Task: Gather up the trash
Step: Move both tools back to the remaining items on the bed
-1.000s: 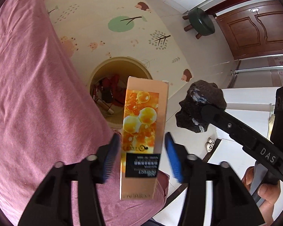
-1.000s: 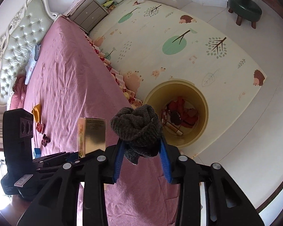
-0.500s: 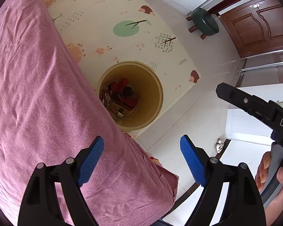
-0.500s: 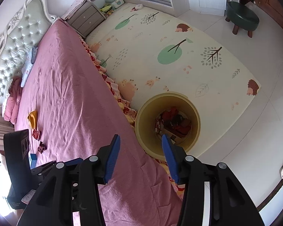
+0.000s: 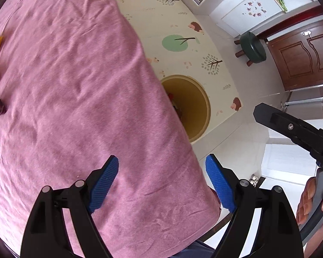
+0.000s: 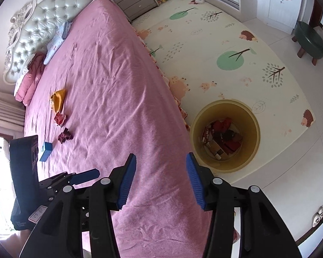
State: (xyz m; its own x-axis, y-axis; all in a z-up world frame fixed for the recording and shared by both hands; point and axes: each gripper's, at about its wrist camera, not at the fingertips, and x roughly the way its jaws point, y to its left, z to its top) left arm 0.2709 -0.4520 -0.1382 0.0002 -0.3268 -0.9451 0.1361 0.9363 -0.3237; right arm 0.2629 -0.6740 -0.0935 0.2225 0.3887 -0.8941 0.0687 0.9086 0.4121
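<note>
1. The left gripper (image 5: 162, 183) hangs over the foot end of the bed (image 5: 75, 107), its blue pads (image 5: 104, 179) spread wide apart with nothing between them.
2. The right gripper (image 6: 161, 178) is likewise spread and empty, its pads (image 6: 127, 179) over the same pink sheet near the bed's edge.
3. In the left view the right gripper shows as a black bar at the far right, with the hand (image 5: 312, 202) that grips it below.
4. In the right view the left gripper (image 6: 79, 177) sits low at the left, beside and slightly behind the right one.
5. The bin (image 6: 256, 129), a round yellow tub, stands on the floor mat (image 6: 204, 43) just beside the bed's edge, ahead and to the right of the right gripper.
6. Trash already lies in the bin: red wrappers (image 6: 221, 126), something dark and a box (image 6: 214, 147) at the bottom.
7. From the left view the bed's edge hides part of the bin (image 5: 201, 99).
8. More trash lies on the sheet, well apart from both grippers: a yellow scrap (image 6: 58, 100), a red wrapper (image 6: 60, 119), a dark red crumple (image 6: 65, 136) and a blue box (image 6: 46, 151), in a loose line towards the left edge.
9. Pillows (image 6: 30, 75) lie against the tufted headboard (image 6: 32, 21).
10. A green stool (image 6: 310, 40) stands on the tiles beyond the mat.
</note>
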